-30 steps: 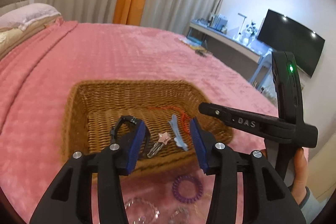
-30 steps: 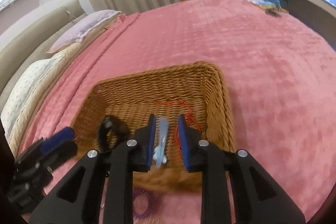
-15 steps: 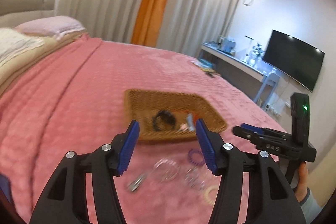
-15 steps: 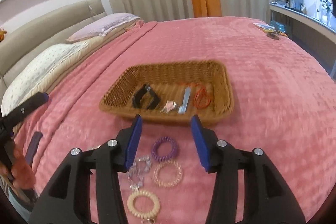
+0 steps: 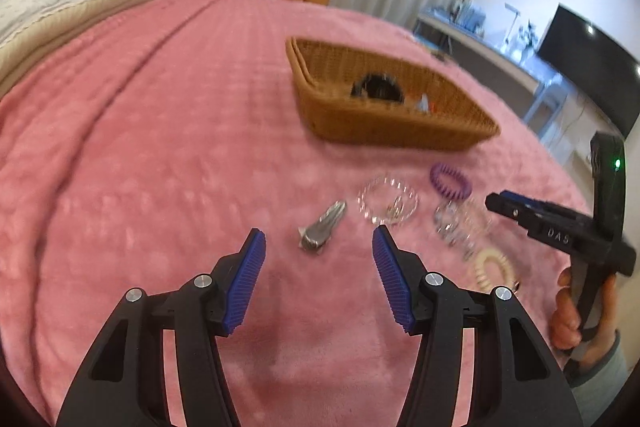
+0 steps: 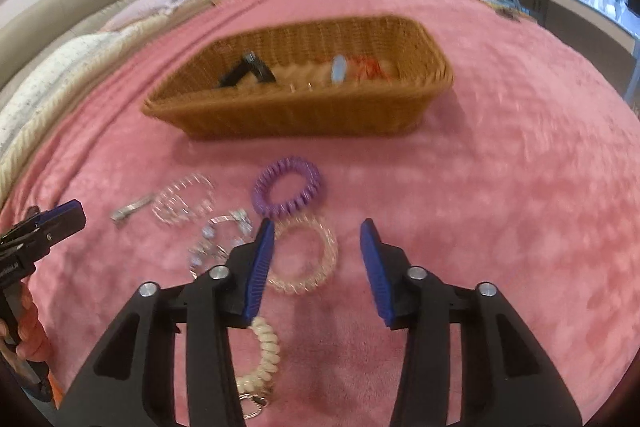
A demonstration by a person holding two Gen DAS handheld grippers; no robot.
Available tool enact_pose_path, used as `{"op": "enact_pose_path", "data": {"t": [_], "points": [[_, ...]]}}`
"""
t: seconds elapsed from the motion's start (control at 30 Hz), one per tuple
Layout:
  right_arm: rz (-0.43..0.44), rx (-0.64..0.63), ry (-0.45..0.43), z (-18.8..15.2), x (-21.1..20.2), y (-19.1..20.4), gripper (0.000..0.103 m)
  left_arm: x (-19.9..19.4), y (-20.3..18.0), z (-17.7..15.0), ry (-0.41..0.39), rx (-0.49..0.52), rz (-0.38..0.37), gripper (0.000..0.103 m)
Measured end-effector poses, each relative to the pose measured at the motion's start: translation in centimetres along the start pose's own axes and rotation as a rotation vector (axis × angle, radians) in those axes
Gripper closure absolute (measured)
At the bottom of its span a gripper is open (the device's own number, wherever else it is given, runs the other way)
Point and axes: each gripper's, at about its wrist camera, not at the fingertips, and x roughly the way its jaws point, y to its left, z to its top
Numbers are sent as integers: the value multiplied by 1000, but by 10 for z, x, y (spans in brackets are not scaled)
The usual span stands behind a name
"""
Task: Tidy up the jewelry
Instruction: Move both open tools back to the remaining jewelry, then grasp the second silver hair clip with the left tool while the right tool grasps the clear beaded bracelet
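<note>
Pink bedspread (image 5: 160, 147): both grippers, left (image 5: 318, 259) and right (image 6: 318, 255), withdrawn from wicker basket (image 6: 304, 115), spread, empty; silver clip (image 5: 322, 227), clear coil tie (image 6: 304, 255) next.

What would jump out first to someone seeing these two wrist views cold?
The wicker basket on the pink bedspread, with a black clip and a few small pieces already in it. In front of it lies loose jewelry: a purple coil band, a clear coil band, a cream one and a silver clip. Both the left gripper and right gripper stand open and empty over that scatter.
</note>
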Motion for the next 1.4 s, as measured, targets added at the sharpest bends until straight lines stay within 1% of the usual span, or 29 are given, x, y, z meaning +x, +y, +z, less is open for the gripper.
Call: {"op": "enact_pose_path", "data": {"t": [0.23,0.33,0.43,0.6,0.63,0.73,0.8,0.83,0.9,1.07,1.33,1.4], "points": [[-30,5,48,-3,15,-1,66,26,-6,3,78,42,48,49],[-43,-5,56,-4,18,1,67,38,-14,5,108,67,76,53],[-49,-17,57,-6,20,3,67,47,-19,6,128,85,99,55],[-67,-35,58,-6,24,6,68,48,-20,8,124,83,112,55],[-71,-39,57,-6,24,8,69,48,-21,8,123,87,115,58],[-80,-60,55,-6,24,12,79,47,-26,6,121,109,109,72],[-95,-67,53,-6,24,13,86,47,-29,5,119,119,110,78],[-97,-70,52,-6,25,14,88,46,-30,5,118,123,111,80],[-99,-70,51,-7,25,14,94,45,-32,4,112,132,117,81],[-91,-69,38,-10,21,14,95,44,-38,2,99,153,128,81],[-68,-43,-5,-11,10,10,96,28,-37,-1,51,138,91,81],[-48,-24,-24,-10,6,6,96,23,-38,-2,32,135,79,81]]}}
